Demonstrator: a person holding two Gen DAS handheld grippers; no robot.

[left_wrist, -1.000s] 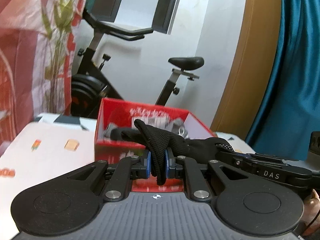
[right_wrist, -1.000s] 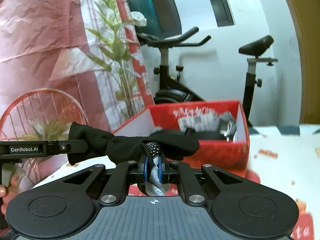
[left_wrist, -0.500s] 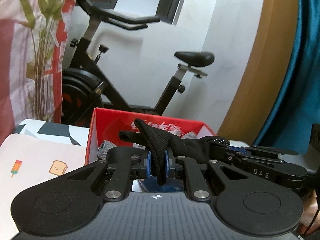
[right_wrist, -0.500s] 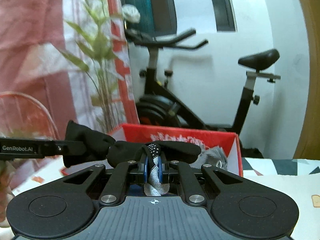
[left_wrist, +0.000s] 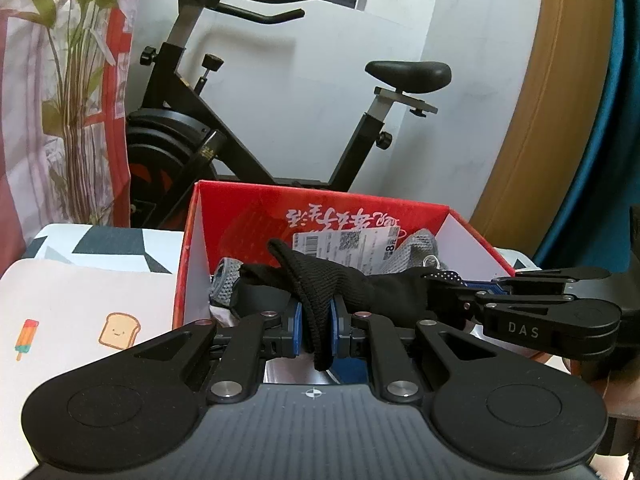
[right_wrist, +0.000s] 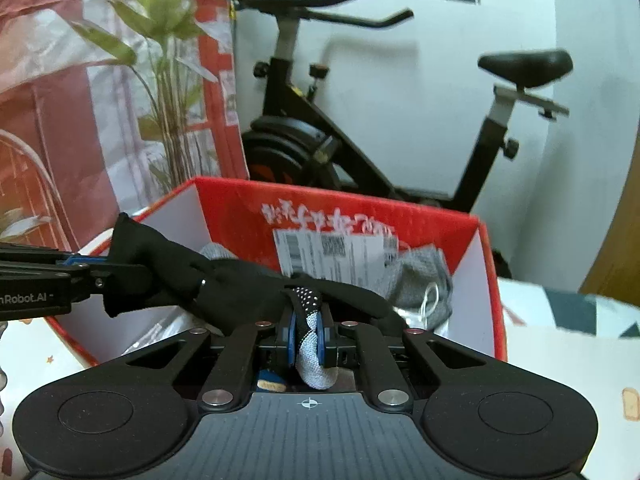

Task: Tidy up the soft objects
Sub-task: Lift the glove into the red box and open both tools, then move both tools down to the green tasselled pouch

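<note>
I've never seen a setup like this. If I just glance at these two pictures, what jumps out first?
Probably the black glove, stretched between the left gripper and the right gripper, each pinching one end of it. Just beyond it sits an open red box with grey fabric and a white shipping label inside. Behind the box, a black exercise bike stands against the white wall.

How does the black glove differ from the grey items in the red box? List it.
1. The black glove is dark mesh; the grey items are pale knit.
2. The glove hangs over the red box, pinched by the left gripper and right gripper; the grey items lie inside.
Both are soft.
</note>
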